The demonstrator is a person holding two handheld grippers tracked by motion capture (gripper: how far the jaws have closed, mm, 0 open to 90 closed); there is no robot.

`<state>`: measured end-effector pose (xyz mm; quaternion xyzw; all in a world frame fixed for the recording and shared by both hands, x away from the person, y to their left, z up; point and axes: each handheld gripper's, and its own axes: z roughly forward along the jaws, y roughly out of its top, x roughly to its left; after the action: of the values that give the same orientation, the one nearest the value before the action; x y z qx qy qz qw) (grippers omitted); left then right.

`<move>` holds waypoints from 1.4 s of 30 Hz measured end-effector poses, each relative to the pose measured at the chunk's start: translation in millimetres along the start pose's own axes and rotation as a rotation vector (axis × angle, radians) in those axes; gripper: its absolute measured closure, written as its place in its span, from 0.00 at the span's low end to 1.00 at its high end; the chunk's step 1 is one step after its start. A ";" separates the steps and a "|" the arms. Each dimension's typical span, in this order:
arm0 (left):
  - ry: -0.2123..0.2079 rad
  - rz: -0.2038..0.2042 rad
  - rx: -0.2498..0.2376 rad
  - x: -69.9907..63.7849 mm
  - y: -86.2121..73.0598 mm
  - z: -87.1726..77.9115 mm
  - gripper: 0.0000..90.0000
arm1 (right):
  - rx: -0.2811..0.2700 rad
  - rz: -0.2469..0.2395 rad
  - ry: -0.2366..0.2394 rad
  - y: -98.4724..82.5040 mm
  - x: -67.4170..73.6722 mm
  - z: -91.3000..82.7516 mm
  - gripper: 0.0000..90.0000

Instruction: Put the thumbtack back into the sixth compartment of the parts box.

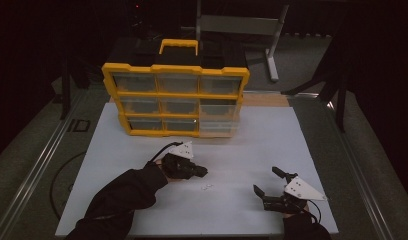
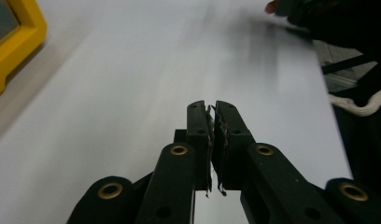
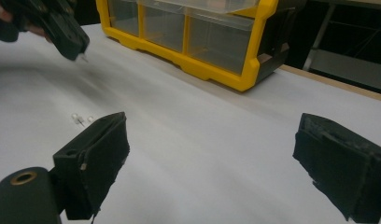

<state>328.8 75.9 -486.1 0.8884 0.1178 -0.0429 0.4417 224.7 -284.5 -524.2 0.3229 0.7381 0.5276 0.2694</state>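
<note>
Your left gripper pinches a tiny clear part at its tip, more small parts just below-right of it, while your right gripper waits spread, ready to assist.

Black two-jaw left gripper and right gripper carry grey triangular plates, brass-ringed screws, black sleeves

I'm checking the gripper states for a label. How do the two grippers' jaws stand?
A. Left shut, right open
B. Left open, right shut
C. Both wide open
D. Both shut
A: the left gripper has its jaws pressed together in its own view, while the right gripper has its jaws standing far apart over the white table.
</note>
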 end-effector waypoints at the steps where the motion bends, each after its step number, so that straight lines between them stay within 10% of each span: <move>1: 0.002 -0.002 -0.007 -0.5 2.5 -1.9 0.95 | -0.001 0.002 0.002 0.1 0.2 -0.1 0.11; 42: -0.014 0.093 -0.126 9.8 108.2 -68.8 0.95 | 0.002 -0.009 -0.008 -0.2 0.4 0.0 0.11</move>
<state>363.2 69.3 -362.3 0.8630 0.0759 -0.0213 0.4989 224.4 -284.2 -524.4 0.3218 0.7392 0.5242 0.2743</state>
